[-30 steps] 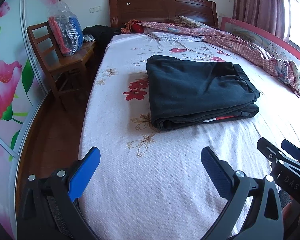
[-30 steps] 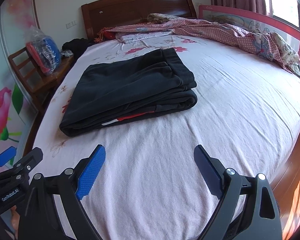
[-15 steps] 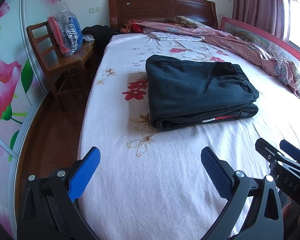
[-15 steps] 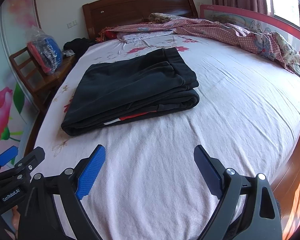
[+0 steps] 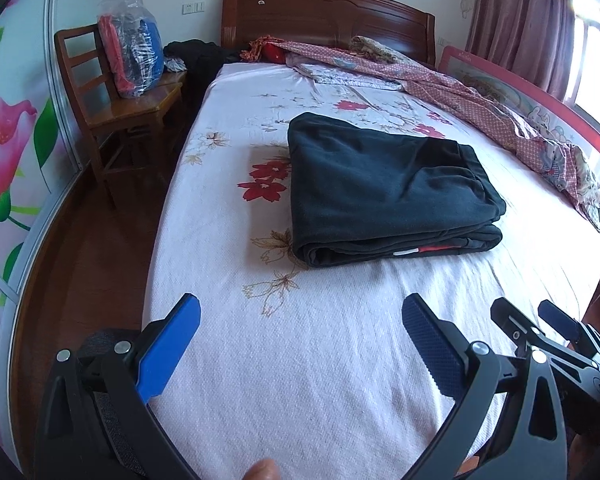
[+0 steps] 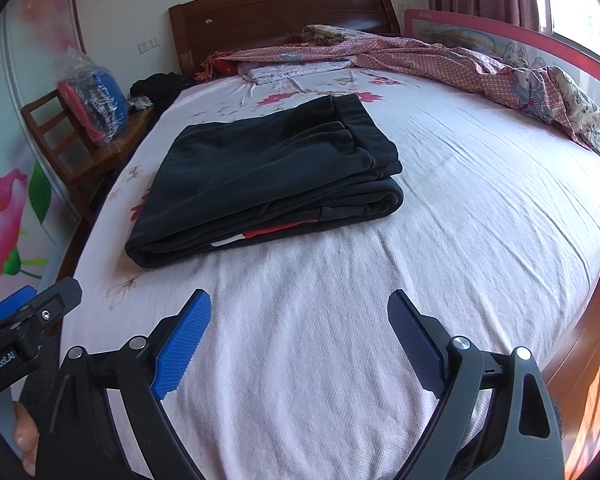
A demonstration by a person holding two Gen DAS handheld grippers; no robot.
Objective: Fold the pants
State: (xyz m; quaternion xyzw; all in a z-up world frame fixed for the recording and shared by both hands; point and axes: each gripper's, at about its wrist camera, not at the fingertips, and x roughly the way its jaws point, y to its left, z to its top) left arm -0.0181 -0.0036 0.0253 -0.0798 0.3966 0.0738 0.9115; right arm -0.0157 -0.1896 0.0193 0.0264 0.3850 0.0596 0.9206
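Note:
Dark pants [image 5: 388, 192] [image 6: 268, 176] lie folded into a thick rectangle on the middle of the bed, with a red and white label showing at the near edge. My left gripper [image 5: 300, 316] hovers open over the bare sheet well short of the pants, nothing between its blue pads. My right gripper [image 6: 300, 312] is also open and empty, above the sheet in front of the pants. In the left wrist view the right gripper [image 5: 540, 320] shows at the lower right; in the right wrist view the left gripper [image 6: 32, 300] shows at the lower left.
The bed [image 5: 340, 380] has a white flowered sheet and a wooden headboard [image 5: 324, 12]. A pink patterned quilt [image 6: 440, 60] is bunched along the far right side by a red rail. A wooden chair [image 5: 116, 108] with a plastic bag of clothes stands left of the bed.

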